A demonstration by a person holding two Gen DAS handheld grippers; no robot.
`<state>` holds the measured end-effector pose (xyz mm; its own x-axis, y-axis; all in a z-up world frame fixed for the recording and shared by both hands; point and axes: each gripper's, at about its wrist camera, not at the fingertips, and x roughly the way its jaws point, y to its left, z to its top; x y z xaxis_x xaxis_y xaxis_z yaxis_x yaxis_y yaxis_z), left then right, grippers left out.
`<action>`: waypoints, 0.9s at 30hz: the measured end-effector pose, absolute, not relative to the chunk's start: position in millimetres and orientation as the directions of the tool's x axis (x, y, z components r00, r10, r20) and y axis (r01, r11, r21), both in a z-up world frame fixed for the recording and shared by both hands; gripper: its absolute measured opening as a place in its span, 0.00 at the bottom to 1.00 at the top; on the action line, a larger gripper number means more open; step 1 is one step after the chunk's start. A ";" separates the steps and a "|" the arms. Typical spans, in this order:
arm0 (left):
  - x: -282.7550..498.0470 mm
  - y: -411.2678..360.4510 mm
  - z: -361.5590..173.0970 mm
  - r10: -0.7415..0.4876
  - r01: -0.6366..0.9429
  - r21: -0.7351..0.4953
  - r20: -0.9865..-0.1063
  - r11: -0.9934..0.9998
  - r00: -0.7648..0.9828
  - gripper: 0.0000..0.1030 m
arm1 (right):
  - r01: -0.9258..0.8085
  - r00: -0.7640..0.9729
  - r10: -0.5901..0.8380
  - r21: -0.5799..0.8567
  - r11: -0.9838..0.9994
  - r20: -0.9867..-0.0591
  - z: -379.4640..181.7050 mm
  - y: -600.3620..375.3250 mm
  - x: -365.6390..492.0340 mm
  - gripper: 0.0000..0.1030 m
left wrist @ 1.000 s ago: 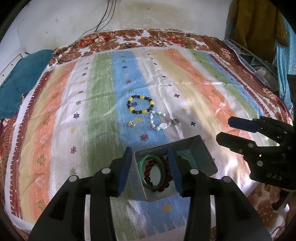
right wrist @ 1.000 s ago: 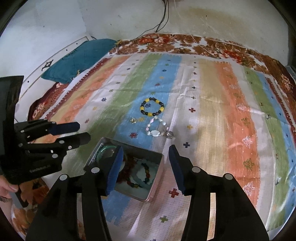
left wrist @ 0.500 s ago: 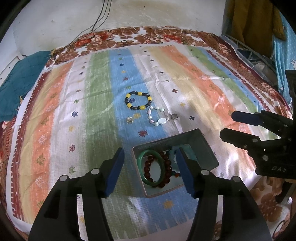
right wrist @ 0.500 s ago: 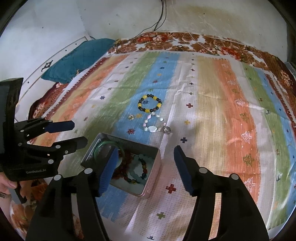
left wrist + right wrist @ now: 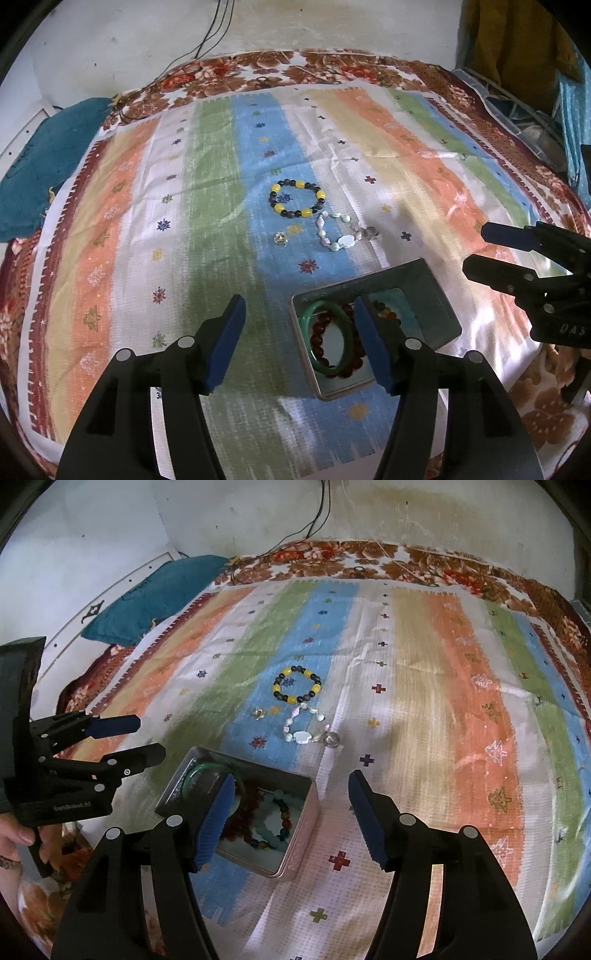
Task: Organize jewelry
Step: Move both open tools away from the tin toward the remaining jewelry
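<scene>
Striped cloth, laid over a floral bedspread, is my work surface, and both my claws hover over its near edge. Nearest me is the metal tin, set close so that each drop is a short reach. My left gripper hangs over the tin's left wall with its jaws opening and nothing between the pads; its right pad hides part of the tin's inside. My right gripper is spread wide and empty too, its left pad over the tin and its right pad over bare cloth.

Inside the tin lie a smooth green bangle, a dark red bead bracelet ringed within it, and beside them a pale blue bead bracelet and a multicoloured one. I judge about half the pieces are stowed.

Farther out on the blue stripe the remaining jewelry is grouped: a small gold-toned trinket, too small to name surely, then a pale shell-and-stone bracelet with a silver ring touching its right end, and beyond them a yellow-and-black bead bracelet lying flat in a neat circle. Past the cloth, a teal pillow lies against the wall.
</scene>
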<state>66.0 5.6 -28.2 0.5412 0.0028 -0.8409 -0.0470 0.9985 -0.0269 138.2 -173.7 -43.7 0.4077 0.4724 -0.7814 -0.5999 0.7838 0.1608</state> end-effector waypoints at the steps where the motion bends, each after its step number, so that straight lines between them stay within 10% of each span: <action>1: 67.0 6.3 -28.3 0.005 -0.048 -0.025 -0.841 0.999 0.540 0.59 | -0.599 0.406 0.473 0.163 0.784 -0.782 -44.2 -173.7 139.6 0.62; 27: 108.7 16.1 -49.4 0.037 -0.078 -0.002 -0.869 0.997 0.493 0.59 | -0.614 0.372 0.461 0.160 0.773 -0.806 -55.4 -146.8 166.2 0.62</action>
